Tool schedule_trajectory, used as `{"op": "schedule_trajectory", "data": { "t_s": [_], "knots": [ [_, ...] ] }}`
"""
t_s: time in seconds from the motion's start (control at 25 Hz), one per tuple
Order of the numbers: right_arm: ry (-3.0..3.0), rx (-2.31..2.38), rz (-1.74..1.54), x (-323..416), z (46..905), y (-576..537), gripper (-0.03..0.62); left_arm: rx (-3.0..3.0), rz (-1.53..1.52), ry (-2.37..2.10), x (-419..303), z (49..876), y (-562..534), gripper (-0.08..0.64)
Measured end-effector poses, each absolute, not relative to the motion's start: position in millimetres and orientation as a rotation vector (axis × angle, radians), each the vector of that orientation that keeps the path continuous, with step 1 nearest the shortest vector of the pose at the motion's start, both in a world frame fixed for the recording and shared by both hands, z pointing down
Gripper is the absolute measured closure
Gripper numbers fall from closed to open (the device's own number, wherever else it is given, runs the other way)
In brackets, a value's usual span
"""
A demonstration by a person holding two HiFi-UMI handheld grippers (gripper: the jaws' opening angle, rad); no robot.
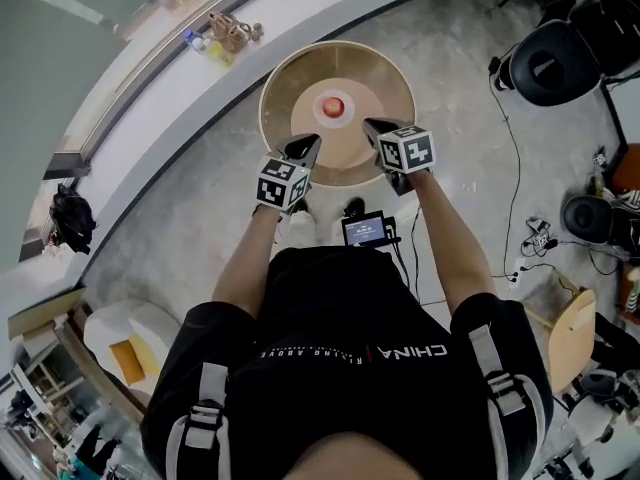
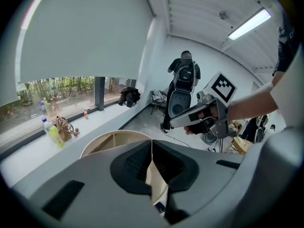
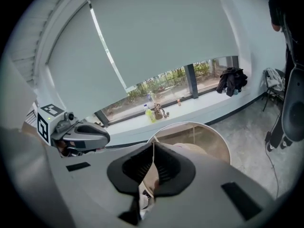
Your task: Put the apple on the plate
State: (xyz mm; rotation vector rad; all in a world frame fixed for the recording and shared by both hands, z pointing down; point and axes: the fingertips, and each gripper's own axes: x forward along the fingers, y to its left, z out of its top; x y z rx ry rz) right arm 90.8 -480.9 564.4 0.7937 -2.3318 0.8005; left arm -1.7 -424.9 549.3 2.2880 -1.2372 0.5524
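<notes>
A red apple rests on a pale plate in the middle of a round wooden table. My left gripper hovers over the table's near edge, left of the apple. Its jaws are shut with nothing between them, as the left gripper view confirms. My right gripper sits just right of the plate, also shut and empty. Each gripper shows in the other's view: the right gripper and the left gripper. The apple is hidden behind the jaws in both gripper views.
A curved window sill behind the table carries a green bottle, a small bag and a black jacket. On the floor are a small screen device, cables and black chairs. A person with a backpack stands farther off.
</notes>
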Motion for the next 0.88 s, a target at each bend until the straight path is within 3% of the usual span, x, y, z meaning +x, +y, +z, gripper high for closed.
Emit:
{"op": "schedule_trajectory", "data": {
  "t_s": [0.44,0.88],
  "knots": [
    [-2.299,0.905,0.868,72.5,564.8,-402.3,0.557,2.356,0.562,-1.205,-31.9,541.1,-350.8,0.538],
    [-2.256,1.18,0.752,26.7,553.6,-248.3,0.557,2.453,0.567,-1.107,-103.4,550.5,-180.2,0.538]
  ]
}}
